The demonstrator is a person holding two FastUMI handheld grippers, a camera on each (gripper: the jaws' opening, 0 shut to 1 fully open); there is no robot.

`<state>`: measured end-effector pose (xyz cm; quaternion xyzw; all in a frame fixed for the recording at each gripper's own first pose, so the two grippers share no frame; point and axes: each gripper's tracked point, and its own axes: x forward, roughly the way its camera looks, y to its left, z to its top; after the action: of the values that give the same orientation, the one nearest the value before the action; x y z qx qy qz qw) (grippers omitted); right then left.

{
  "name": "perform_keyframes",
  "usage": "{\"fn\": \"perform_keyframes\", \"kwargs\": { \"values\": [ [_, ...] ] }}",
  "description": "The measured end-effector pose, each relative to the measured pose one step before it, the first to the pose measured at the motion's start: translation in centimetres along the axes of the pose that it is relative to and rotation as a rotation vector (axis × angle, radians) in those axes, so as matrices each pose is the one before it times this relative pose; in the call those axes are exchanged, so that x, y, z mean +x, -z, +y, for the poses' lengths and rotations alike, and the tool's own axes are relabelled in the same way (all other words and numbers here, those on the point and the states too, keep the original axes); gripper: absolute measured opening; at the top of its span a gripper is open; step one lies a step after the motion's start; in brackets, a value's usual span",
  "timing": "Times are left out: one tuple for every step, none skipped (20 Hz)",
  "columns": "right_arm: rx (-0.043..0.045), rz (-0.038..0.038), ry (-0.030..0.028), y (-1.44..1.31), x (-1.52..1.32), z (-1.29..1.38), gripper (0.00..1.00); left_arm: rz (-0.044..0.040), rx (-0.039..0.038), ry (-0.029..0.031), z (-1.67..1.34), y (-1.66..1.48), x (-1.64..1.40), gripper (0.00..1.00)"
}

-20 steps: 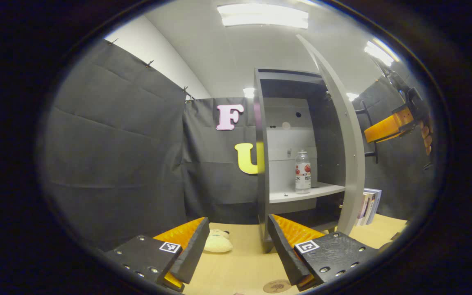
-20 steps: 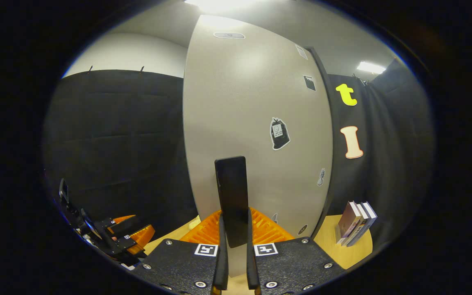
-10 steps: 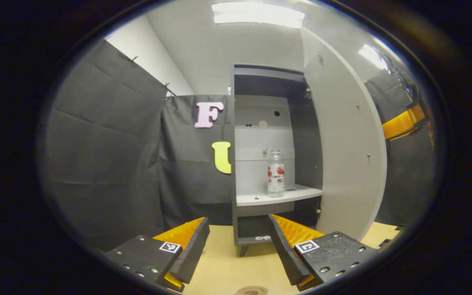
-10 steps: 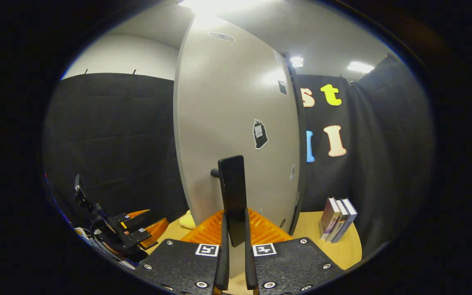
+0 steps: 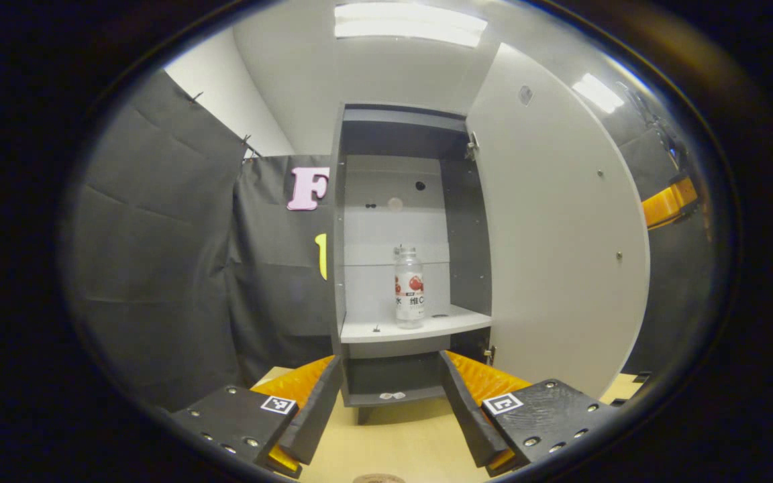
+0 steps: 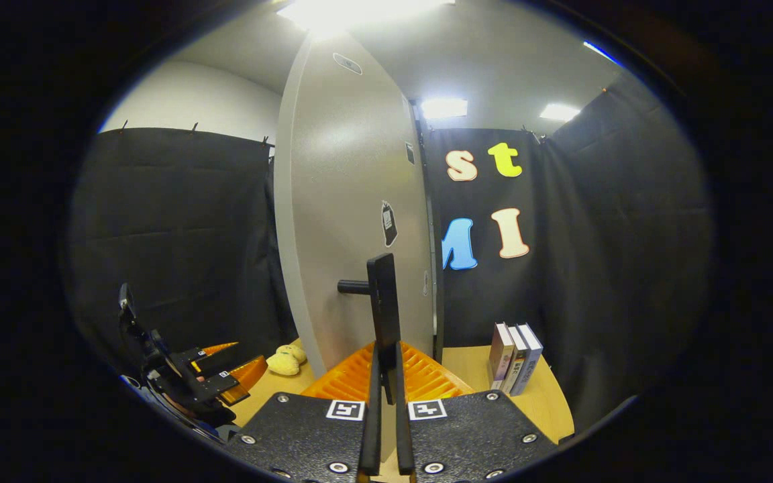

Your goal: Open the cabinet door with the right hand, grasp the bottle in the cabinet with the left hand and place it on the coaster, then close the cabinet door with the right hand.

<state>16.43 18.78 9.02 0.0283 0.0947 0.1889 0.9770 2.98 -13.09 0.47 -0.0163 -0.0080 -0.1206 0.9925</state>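
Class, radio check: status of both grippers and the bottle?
Right gripper shut on door handle, cabinet door open. Left gripper open, short of bottle on shelf. Path clear.

this was a staged recording booth, not a lived-in home. black cloth [image 6: 178, 221] hung as walls, pinned along the top edge below a plain white wall [image 5: 212, 87], with office-style ceiling light panels [image 5: 410, 23] overhead. a grey cabinet [image 5: 403, 134] stood on a bare wooden table [image 5: 393, 436] like a prop, alongside a few upright books [image 6: 515, 359] and a small plush toy [image 6: 284, 361].
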Motion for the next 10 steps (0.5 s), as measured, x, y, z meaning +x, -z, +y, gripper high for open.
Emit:
{"fn": "perform_keyframes", "kwargs": {
  "values": [
    [0.0028,-0.003,0.00366,-0.002,0.018,-0.281,0.1,0.00283,0.00096,0.00233,-0.458,0.116,0.033,0.89],
    [0.00537,-0.00352,0.00181,-0.048,0.075,-0.16,0.1,0.00205,0.00189,0.00046,-0.404,0.003,0.07,0.89],
    [0.00867,-0.00429,0.00192,-0.002,0.009,-0.177,0.1,0.00176,0.00281,-0.0011,-0.293,0.055,0.028,0.89],
    [0.00978,-0.00419,0.00323,-0.031,0.103,-0.148,0.1,0.00029,0.00239,-0.00115,-0.308,-0.091,0.042,0.89],
    [0.00868,-0.00558,0.00513,-0.077,0.01,-0.249,0.1,-0.00099,0.00186,-0.0017,-0.31,-0.071,-0.063,0.86],
    [0.00639,-0.00547,0.00721,-0.047,0.048,-0.249,0.1,-0.00112,0.00031,-0.00219,-0.297,-0.138,0.106,0.86],
    [0.00155,-0.00718,0.00991,-0.041,-0.005,-0.375,0.1,-0.00003,-0.00028,-0.00185,-0.355,-0.108,0.153,0.86],
    [-0.00431,-0.00793,0.01304,-0.1,0.065,-0.448,0.1,0.00141,-0.00037,-0.0016,-0.289,-0.175,0.281,0.86],
    [-0.0076,-0.00812,0.01427,-0.106,0.036,-0.469,0.1,0.00205,0.00012,-0.00218,-0.345,-0.101,0.25,0.86],
    [-0.00622,-0.00871,0.00794,-0.13,0.11,-0.396,0.1,0.00281,0.00083,-0.00194,-0.32,-0.123,0.377,0.86]
  ]
}}
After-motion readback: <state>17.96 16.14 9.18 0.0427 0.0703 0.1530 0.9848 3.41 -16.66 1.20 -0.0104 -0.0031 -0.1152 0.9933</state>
